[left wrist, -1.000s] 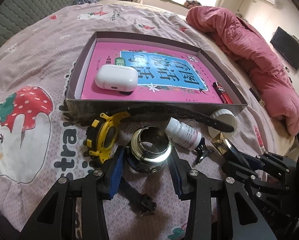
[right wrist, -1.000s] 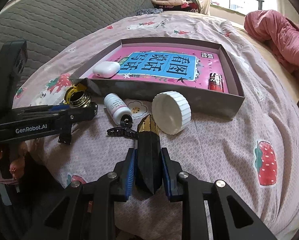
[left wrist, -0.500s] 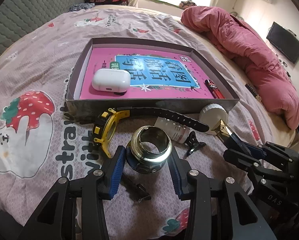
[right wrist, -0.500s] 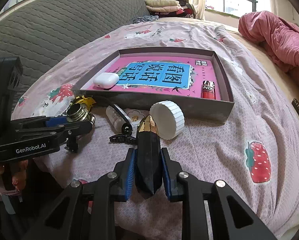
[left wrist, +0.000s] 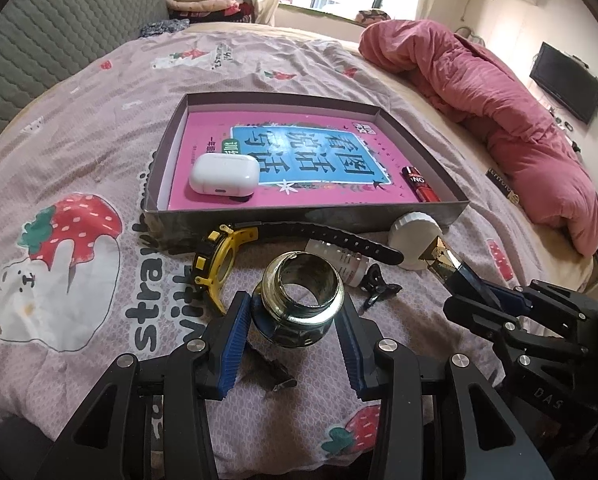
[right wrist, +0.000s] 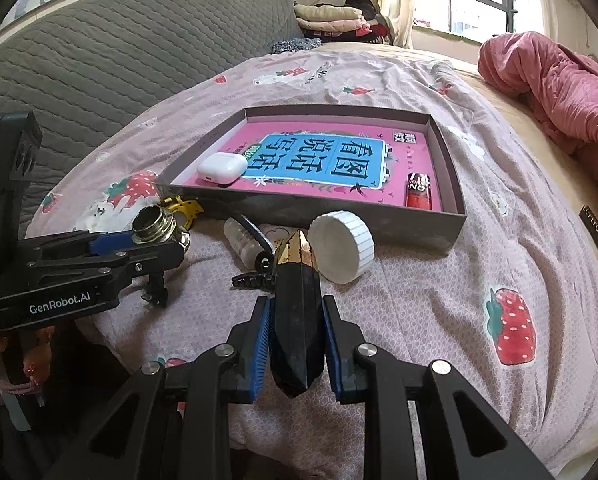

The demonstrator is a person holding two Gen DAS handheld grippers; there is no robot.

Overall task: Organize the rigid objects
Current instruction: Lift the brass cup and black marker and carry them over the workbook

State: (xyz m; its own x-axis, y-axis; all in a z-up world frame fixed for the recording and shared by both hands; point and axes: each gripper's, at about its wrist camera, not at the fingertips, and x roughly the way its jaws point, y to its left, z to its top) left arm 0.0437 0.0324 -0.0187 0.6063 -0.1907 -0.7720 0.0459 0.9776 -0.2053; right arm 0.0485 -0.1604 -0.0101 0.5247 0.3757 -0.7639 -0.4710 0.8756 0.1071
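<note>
Left gripper (left wrist: pixel 295 336) clenched on metal ring (left wrist: pixel 302 296), now lifted off bed; right gripper (right wrist: pixel 297 340) clamping black crystal (right wrist: pixel 297 312). Box (left wrist: pixel 299 216) at frame center probably next.

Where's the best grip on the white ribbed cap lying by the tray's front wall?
Take the white cap across its ribbed side wall, coming from above. It lies tilted with its open side toward the tray, so the ribs give both pads purchase. The tray wall blocks a far-side approach.
</note>
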